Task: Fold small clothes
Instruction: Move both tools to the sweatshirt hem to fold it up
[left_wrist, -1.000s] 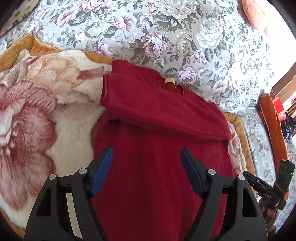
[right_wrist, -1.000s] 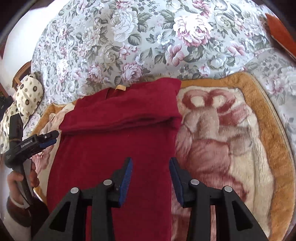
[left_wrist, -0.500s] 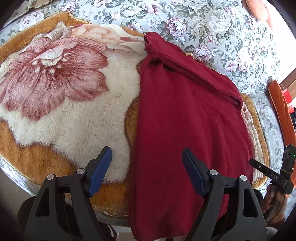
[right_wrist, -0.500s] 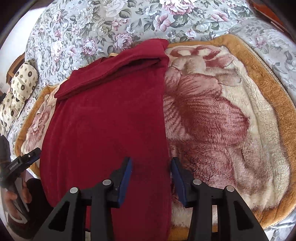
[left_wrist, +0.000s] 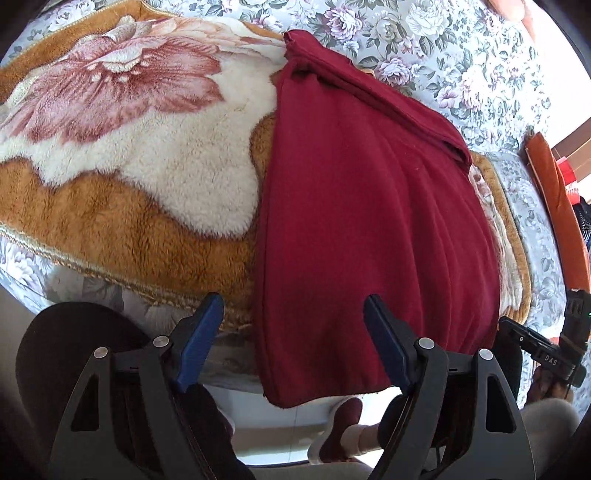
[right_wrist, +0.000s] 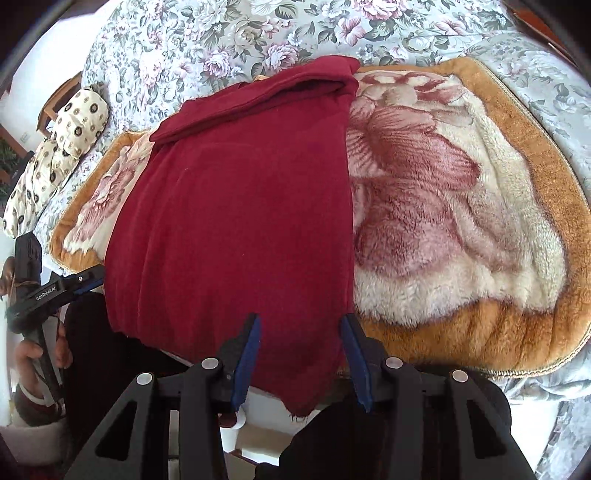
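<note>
One plush floral blanket (left_wrist: 122, 206) lies over a flowered bedspread (left_wrist: 461, 55). A spotted cream cushion (right_wrist: 55, 147) sits at ten o'clock in the right wrist view; an orange item (left_wrist: 557, 206) at three o'clock in the left wrist view cannot be identified.

One red garment (left_wrist: 369, 229) lies lengthwise on the blanket, its far end folded over into a band, its near hem hanging past the bed edge at six o'clock. Nothing lies on it.

Two grippers. The left gripper (left_wrist: 293, 341) is spread wide, empty, level with the hem's left corner. The right gripper (right_wrist: 301, 354) is moderately open, straddling the hem's right corner; contact with the cloth cannot be confirmed.
</note>
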